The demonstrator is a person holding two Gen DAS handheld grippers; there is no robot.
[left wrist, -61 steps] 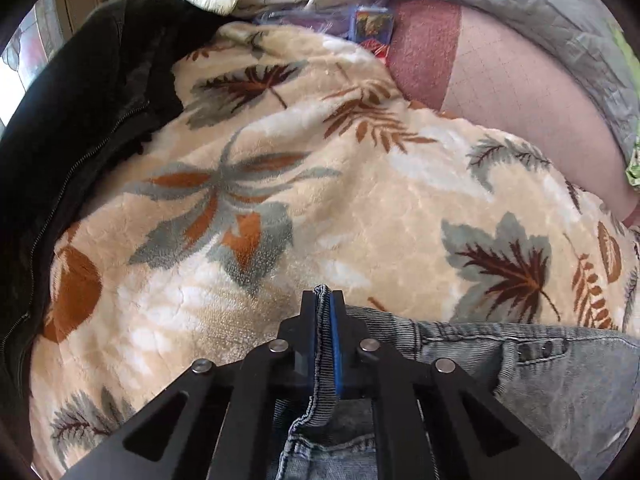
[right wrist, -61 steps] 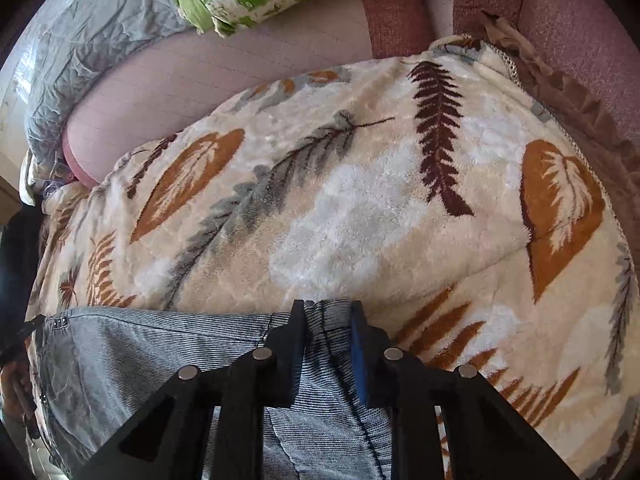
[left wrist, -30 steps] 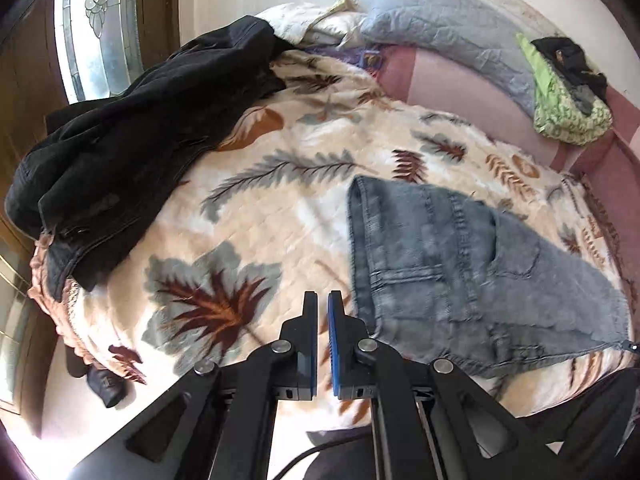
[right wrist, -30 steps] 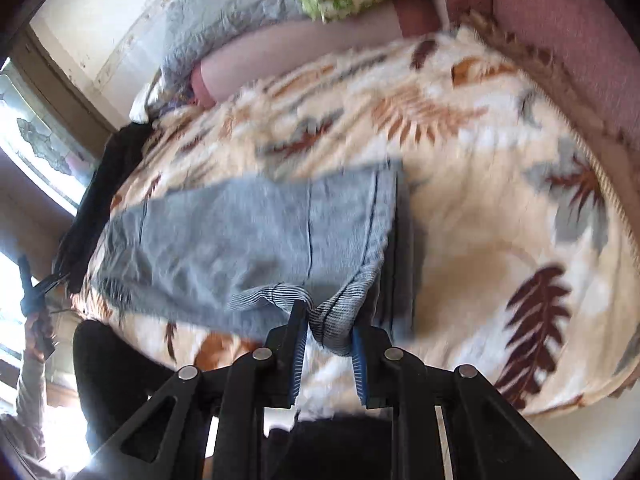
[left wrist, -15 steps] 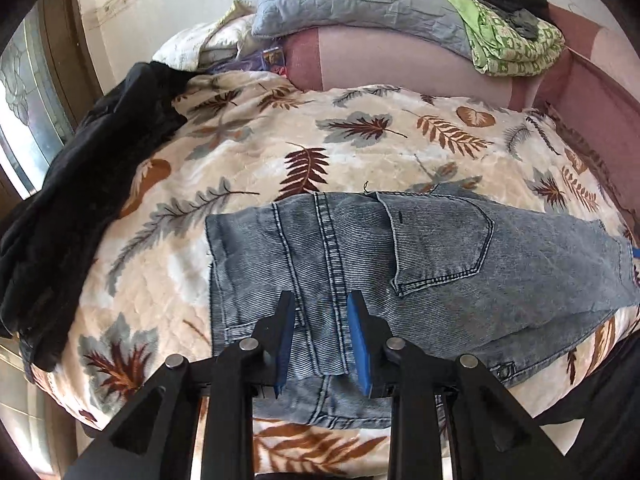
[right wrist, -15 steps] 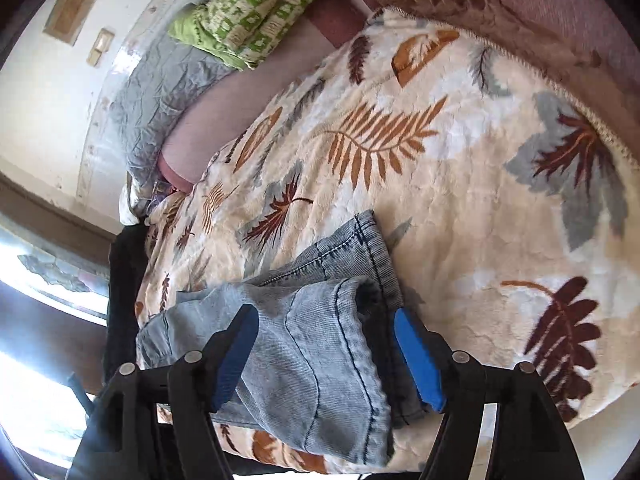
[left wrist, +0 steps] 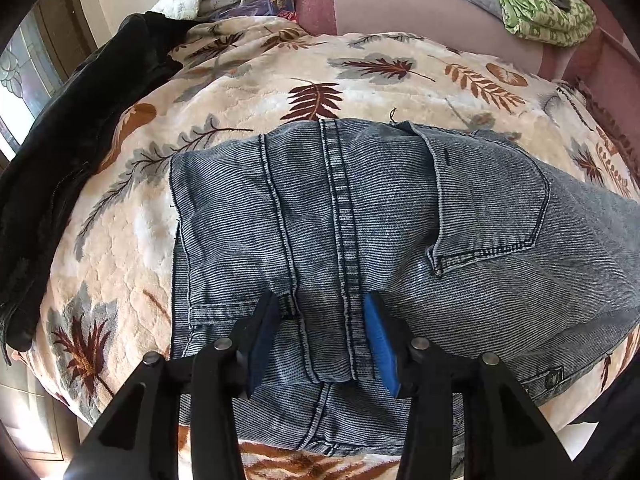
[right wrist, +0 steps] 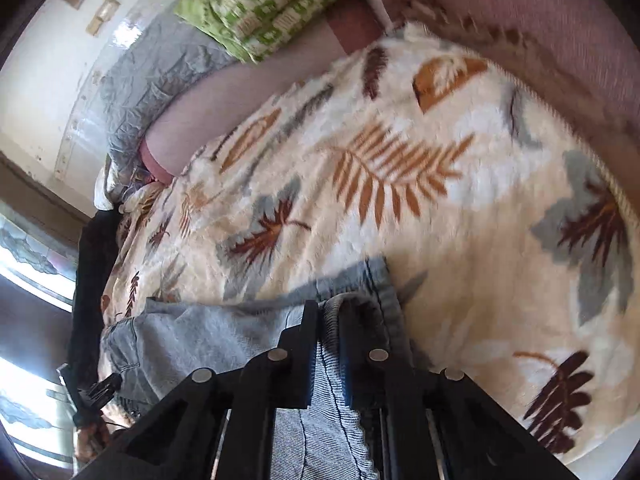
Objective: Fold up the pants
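Blue denim pants (left wrist: 360, 216) lie folded on a cream leaf-print blanket (left wrist: 248, 92), back pocket up. My left gripper (left wrist: 320, 320) is open, its blue pads standing on either side of a seam near the near edge of the pants. In the right wrist view the pants (right wrist: 208, 332) lie at lower left, and my right gripper (right wrist: 330, 312) is shut on a fold of denim at the leg hem end.
A black jacket (left wrist: 68, 128) lies along the blanket's left side. A grey pillow (right wrist: 160, 64) and a green patterned cloth (right wrist: 272, 4) sit at the back on the pink sofa (right wrist: 540, 12). The blanket's front edge is just below the pants.
My left gripper has opened wider and come down closer over the pants. My right gripper, open half a second ago, has closed on the hem end of the pants.
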